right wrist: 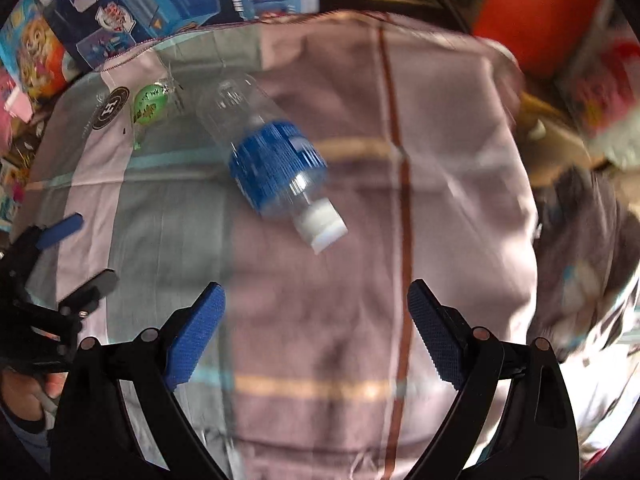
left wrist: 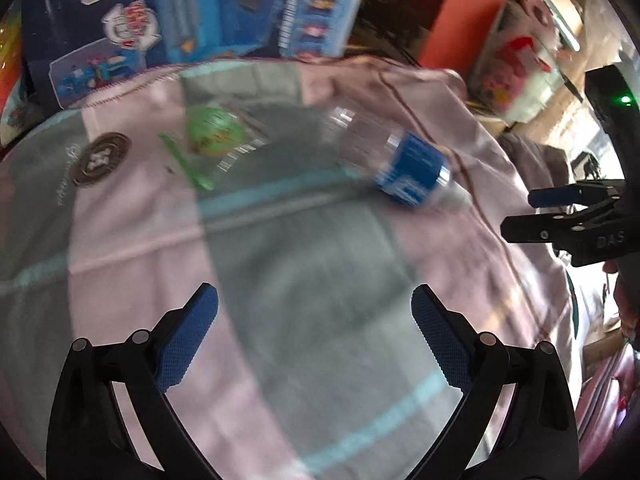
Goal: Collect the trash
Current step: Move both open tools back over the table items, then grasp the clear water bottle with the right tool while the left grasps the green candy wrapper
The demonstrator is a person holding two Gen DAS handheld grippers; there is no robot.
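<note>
A clear plastic bottle (left wrist: 394,156) with a blue label lies on its side on a pink and grey checked blanket (left wrist: 280,280); in the right wrist view the bottle (right wrist: 272,164) shows a white cap pointing toward me. A clear wrapper with a green round print (left wrist: 212,136) lies left of it, also seen as the wrapper (right wrist: 150,104). My left gripper (left wrist: 314,332) is open over bare blanket, short of both items. My right gripper (right wrist: 316,336) is open just below the bottle's cap. The right gripper (left wrist: 560,216) shows at the right edge, the left gripper (right wrist: 76,252) at the left edge.
Blue toy boxes (left wrist: 200,12) stand along the blanket's far edge. A red box (left wrist: 460,12) and colourful packages (left wrist: 520,60) crowd the far right. A round dark badge (left wrist: 100,158) is printed on the blanket at the left. A hand (right wrist: 24,392) shows at the lower left.
</note>
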